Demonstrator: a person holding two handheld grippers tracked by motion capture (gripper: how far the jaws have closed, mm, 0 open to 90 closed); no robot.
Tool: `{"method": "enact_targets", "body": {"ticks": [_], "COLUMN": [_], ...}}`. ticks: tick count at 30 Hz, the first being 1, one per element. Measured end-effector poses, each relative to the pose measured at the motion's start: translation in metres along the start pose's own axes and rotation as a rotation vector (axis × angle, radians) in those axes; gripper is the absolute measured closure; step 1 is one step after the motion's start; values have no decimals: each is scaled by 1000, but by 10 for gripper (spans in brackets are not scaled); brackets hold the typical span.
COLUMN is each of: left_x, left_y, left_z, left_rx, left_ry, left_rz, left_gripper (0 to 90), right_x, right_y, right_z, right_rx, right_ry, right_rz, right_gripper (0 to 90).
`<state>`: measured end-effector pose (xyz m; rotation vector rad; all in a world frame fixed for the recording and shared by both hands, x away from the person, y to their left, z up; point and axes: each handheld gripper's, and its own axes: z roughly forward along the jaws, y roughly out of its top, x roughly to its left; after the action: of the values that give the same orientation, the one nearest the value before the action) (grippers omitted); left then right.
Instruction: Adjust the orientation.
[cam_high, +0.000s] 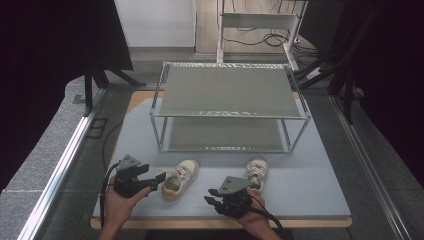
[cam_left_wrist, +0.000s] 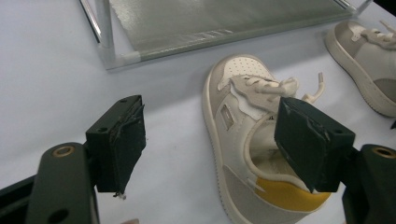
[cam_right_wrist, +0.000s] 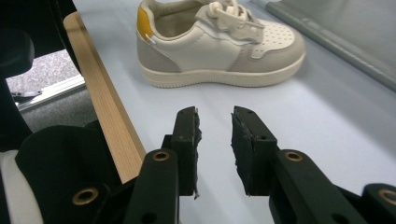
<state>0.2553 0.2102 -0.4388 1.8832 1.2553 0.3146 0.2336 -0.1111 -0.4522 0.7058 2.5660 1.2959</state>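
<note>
High view showed the desk (cam_high: 310, 185) carrying a two-tier metal shoe rack (cam_high: 230, 107) at its middle. In front of the rack lay two pale shoes, well apart: the left shoe (cam_high: 180, 179) and the right shoe (cam_high: 257, 172). The left gripper (cam_high: 159, 178) sat just beside the left shoe's heel, its jaws spread wide, one pad (cam_left_wrist: 306, 142) over the shoe's opening. The right gripper (cam_high: 212, 200) stood parted with nothing between its jaws, aimed toward the left shoe.

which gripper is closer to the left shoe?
Left. The left gripper sits right beside the left shoe, jaws open at its heel; the right gripper is farther off, nearer the table's front edge.
</note>
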Motion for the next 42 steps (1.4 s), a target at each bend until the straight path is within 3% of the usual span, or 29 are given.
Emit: {"method": "enact_targets", "body": {"ticks": [4,8,25,38,42], "left_x": [-5,-10,-14,-20,-20], "left_y": [1,2,3,2,3], "left_z": [6,11,23,30,32], "left_rx": [25,40,80,107,114], "left_ry": [13,-6,-27,-15,-14], "left_rz": [34,59,89,107,116], "left_gripper": [263,286,349,367,411], "right_x": [-2,-4,-13,-16,-16], "right_y": [-3,-7,-16,-17,-17], "right_z": [-9,-15,-24,-25,-25], "right_rx": [-4,3,8,11,10], "right_ry": [-16,-37,-75,-75,-76], "right_rz": [0,3,43,48,50], "right_gripper": [689,679,656,647,645]}}
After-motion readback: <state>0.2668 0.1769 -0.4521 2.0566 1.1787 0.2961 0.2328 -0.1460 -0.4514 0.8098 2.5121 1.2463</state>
